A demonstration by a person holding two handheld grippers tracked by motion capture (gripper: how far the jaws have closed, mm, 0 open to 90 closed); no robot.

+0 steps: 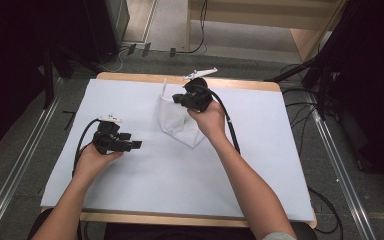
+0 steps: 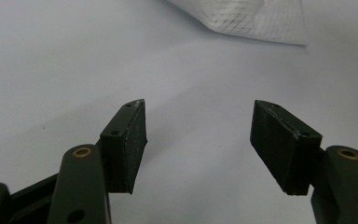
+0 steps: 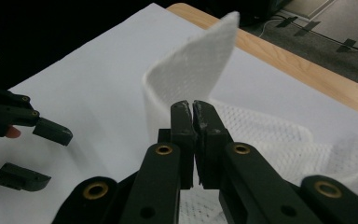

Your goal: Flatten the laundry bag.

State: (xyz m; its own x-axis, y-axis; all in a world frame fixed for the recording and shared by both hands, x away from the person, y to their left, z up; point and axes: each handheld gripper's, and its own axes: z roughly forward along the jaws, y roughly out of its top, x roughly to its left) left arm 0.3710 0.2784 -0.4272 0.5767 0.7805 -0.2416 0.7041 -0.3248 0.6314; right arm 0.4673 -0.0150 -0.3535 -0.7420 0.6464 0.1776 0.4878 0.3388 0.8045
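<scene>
So my left gripper (image 1: 130, 144) sits low at the left of the white sheet (image 1: 130, 200), its 2 jaws spread wide and empty, aimed toward the white cloth (image 1: 177, 122), which lies to its right and farther back, near the table's middle. The cloth's long axis runs from the far edge down toward me. My right gripper (image 1: 180, 98) is nearer: clamped on the cloth's far corner, lifting it upright.

A wooden table (image 1: 260, 84) bears a white sheet (image 1: 145, 170), cloth (image 1: 176, 122) on it
</scene>
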